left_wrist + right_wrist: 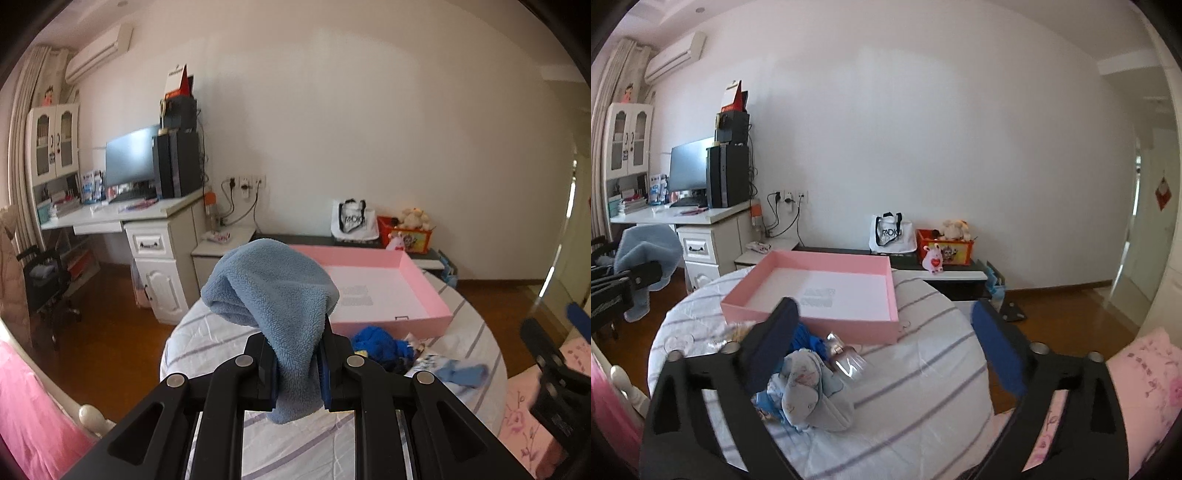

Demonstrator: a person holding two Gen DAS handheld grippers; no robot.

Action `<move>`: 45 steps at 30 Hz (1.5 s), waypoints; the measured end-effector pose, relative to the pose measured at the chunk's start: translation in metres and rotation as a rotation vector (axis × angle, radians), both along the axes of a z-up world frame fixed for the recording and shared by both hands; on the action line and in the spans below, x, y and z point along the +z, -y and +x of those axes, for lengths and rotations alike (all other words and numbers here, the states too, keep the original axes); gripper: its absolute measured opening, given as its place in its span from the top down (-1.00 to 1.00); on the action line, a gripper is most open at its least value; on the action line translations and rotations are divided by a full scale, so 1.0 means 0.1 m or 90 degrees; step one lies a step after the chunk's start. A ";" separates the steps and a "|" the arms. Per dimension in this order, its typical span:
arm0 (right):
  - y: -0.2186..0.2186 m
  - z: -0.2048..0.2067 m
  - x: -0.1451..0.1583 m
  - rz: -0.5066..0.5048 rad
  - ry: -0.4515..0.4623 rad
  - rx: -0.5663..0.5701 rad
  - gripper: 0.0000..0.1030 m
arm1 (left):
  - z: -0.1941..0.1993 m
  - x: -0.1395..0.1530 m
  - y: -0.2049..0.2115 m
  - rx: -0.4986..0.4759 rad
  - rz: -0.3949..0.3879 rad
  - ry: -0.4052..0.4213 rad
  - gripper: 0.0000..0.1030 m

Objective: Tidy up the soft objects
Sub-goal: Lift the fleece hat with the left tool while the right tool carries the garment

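your left gripper (295, 363) is clamped on the light blue fleece cloth (273, 295), held up at 9 o'clock of the shallow pink cardboard box (827, 291). your right gripper (886, 332) gapes wide, gripping nothing, above the small grey-blue patterned fabric bundle (812, 398) on the striped white bedding (923, 387).
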State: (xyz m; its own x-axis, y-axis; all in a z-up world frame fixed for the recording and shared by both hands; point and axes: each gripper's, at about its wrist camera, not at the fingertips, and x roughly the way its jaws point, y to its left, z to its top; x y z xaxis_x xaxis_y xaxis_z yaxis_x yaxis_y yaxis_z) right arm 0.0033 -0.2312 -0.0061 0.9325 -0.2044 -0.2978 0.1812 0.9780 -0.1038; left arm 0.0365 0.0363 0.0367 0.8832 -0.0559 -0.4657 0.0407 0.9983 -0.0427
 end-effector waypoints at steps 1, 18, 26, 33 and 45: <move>0.00 -0.01 -0.01 -0.004 -0.004 0.010 -1.00 | 0.06 -0.02 0.00 0.003 -0.003 -0.008 0.74; -0.14 0.71 -0.83 0.162 -0.225 0.150 0.20 | 0.62 -0.01 0.02 0.027 0.000 -0.052 0.74; -0.13 0.32 -0.25 0.103 -0.095 0.115 0.22 | 0.72 0.00 0.09 0.018 0.002 -0.050 0.74; -0.22 -0.01 0.23 0.059 0.021 0.113 0.22 | 0.61 0.10 0.14 -0.003 0.013 -0.010 0.74; -0.42 -0.18 0.47 0.030 0.087 0.112 0.25 | 0.21 0.10 0.15 -0.019 0.013 0.052 0.75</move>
State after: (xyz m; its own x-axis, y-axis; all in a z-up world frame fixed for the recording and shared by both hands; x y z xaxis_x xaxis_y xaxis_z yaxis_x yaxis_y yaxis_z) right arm -0.0144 -0.1888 0.0406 0.9849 -0.0240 -0.1714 0.0169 0.9989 -0.0428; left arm 0.0573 0.0214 0.0466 0.9161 -0.0734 -0.3942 0.0722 0.9972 -0.0179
